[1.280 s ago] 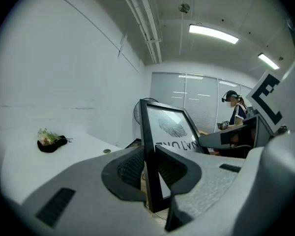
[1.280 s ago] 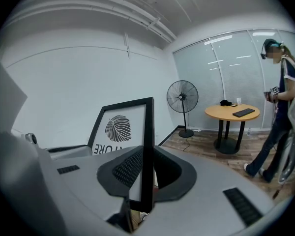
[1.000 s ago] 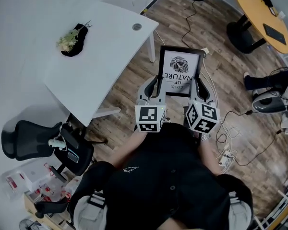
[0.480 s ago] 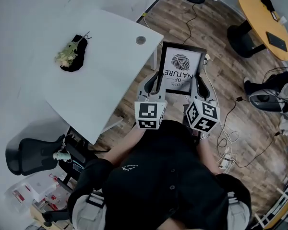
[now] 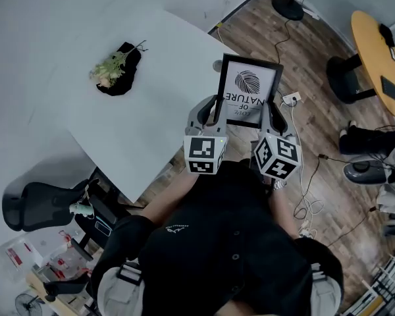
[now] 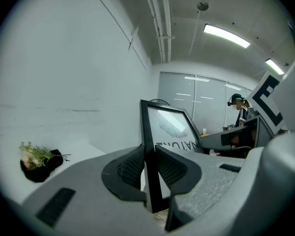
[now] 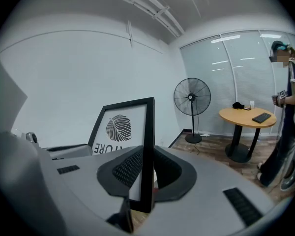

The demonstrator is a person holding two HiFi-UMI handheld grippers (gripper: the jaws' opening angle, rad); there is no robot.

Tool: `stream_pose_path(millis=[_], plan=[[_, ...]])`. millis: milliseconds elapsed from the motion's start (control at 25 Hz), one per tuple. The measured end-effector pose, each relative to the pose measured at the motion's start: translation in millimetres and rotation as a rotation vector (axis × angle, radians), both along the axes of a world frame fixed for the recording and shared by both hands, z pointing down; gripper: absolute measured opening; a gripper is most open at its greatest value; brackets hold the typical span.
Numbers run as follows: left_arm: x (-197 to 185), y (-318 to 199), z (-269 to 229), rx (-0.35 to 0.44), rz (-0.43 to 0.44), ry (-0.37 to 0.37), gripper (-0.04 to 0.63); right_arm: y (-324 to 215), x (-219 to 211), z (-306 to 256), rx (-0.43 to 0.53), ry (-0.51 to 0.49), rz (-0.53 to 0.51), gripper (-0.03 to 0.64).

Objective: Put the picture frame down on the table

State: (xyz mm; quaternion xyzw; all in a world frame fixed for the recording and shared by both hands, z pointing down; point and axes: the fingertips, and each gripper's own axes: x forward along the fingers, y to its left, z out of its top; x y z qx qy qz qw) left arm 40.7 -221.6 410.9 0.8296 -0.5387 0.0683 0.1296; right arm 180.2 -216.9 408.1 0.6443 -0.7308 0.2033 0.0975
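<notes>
A black picture frame (image 5: 247, 89) with a leaf print and the word NATURE is held in the air between both grippers, over the right edge of the white table (image 5: 85, 124). My left gripper (image 5: 212, 112) is shut on the frame's left side bar (image 6: 148, 146). My right gripper (image 5: 271, 114) is shut on the right side bar (image 7: 148, 146). The frame (image 7: 123, 132) stands nearly upright in both gripper views, with its print facing the person.
A dark pot with a small plant (image 5: 116, 69) lies on the table's far left. A black office chair (image 5: 46, 206) stands at the near left. Cables and a power strip (image 5: 291, 99) lie on the wood floor; a round yellow table (image 5: 380, 58) and fan (image 7: 191, 98) stand at the right.
The person has stepped toward the white table with the frame in both grippers. The frame's left edge now hangs over the table's right edge instead of over the floor.
</notes>
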Motion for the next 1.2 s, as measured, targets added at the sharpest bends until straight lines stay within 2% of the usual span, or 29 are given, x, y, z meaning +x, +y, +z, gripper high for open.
stream_pose_path(millis=[400, 720, 1200], plan=[[-66.8, -18.8, 12.1, -0.038, -0.168, 0.027, 0.074, -44.4, -68.5, 8.5, -0.036, 0.036, -0.176, 0.064], [-117.9, -40.8, 18.3, -0.054, -0.359, 0.036, 0.073, -90.7, -125.6, 15.4, -0.047, 0.043, -0.373, 0.064], [-139.9, -106.7, 42.3, -0.13, -0.639, 0.07, 0.074, -195.2, -168.6, 39.7, -0.113, 0.067, -0.667, 0.064]])
